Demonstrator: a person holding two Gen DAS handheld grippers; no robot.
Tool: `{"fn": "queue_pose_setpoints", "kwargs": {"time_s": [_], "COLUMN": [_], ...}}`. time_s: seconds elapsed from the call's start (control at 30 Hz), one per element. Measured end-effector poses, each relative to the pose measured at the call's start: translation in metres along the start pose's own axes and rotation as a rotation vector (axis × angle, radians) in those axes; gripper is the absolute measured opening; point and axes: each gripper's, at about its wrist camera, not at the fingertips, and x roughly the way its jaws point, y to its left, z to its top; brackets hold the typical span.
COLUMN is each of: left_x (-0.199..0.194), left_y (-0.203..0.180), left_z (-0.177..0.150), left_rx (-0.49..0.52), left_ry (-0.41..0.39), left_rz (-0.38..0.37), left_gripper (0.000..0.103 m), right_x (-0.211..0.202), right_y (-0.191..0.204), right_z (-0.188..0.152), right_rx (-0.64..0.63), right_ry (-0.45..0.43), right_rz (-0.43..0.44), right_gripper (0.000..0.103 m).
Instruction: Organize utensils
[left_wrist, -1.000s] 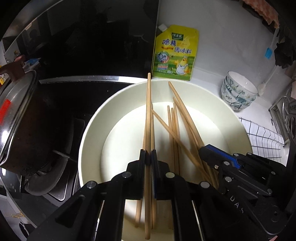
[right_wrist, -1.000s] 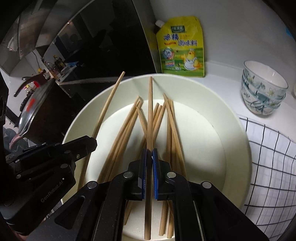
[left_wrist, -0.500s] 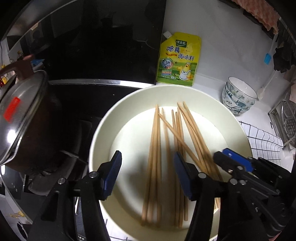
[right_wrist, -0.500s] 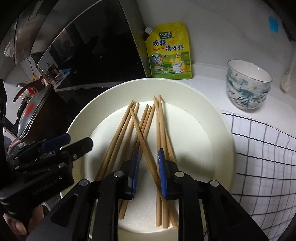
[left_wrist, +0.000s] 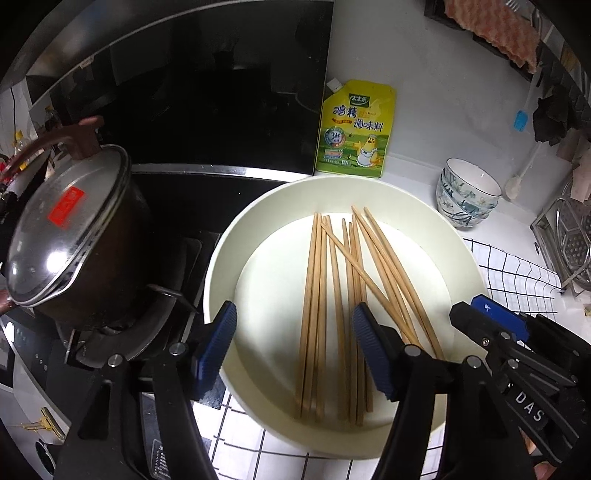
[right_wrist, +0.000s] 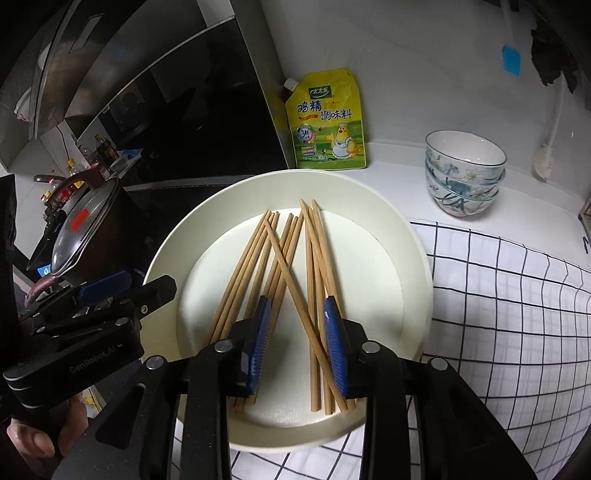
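Note:
Several wooden chopsticks lie loose in a cream round dish, one lying crosswise over the rest. They also show in the right wrist view, in the same dish. My left gripper is open and empty above the dish's near side. My right gripper is open and empty, raised over the chopsticks' near ends. The right gripper shows at lower right of the left wrist view; the left gripper shows at left of the right wrist view.
A lidded pot stands on the black stove at left. A yellow seasoning pouch leans on the wall behind the dish. Stacked patterned bowls stand at right. A checked cloth covers the counter. A metal rack is far right.
Both grippers let go of a chopstick each and opened. The chopsticks now lie in the dish. Both grippers rose and drew back.

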Motion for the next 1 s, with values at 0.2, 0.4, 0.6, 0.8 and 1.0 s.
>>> {"fn": "queue_pose_setpoints", "kwargs": {"time_s": [0.2, 0.4, 0.6, 0.8, 1.0], "left_x": [-0.017, -0.030, -0.040, -0.045, -0.051], "left_y": [-0.002, -0.003, -0.003, -0.005, -0.002], "left_z": [-0.002, -0.006, -0.007, -0.006, -0.003], "left_rx": [0.002, 0.002, -0.002, -0.004, -0.014], "left_ry": [-0.017, -0.028, -0.041, -0.042, -0.048], "left_rz": [0.013, 0.014, 0.024, 0.037, 0.042], "left_gripper": [0.072, 0.080, 0.088, 0.093, 0.095], "right_x": [-0.014, -0.025, -0.033, -0.039, -0.045], "right_y": [0.003, 0.005, 0.005, 0.004, 0.003], "right_z": [-0.005, -0.010, -0.013, -0.014, -0.013], "right_rx": [-0.005, -0.011, -0.010, -0.008, -0.008], "right_ry": [-0.017, -0.015, -0.016, -0.022, -0.031], "right_rz": [-0.006, -0.004, -0.009, -0.006, -0.020], "right_gripper": [0.040, 0.045, 0.047, 0.050, 0.052]}}
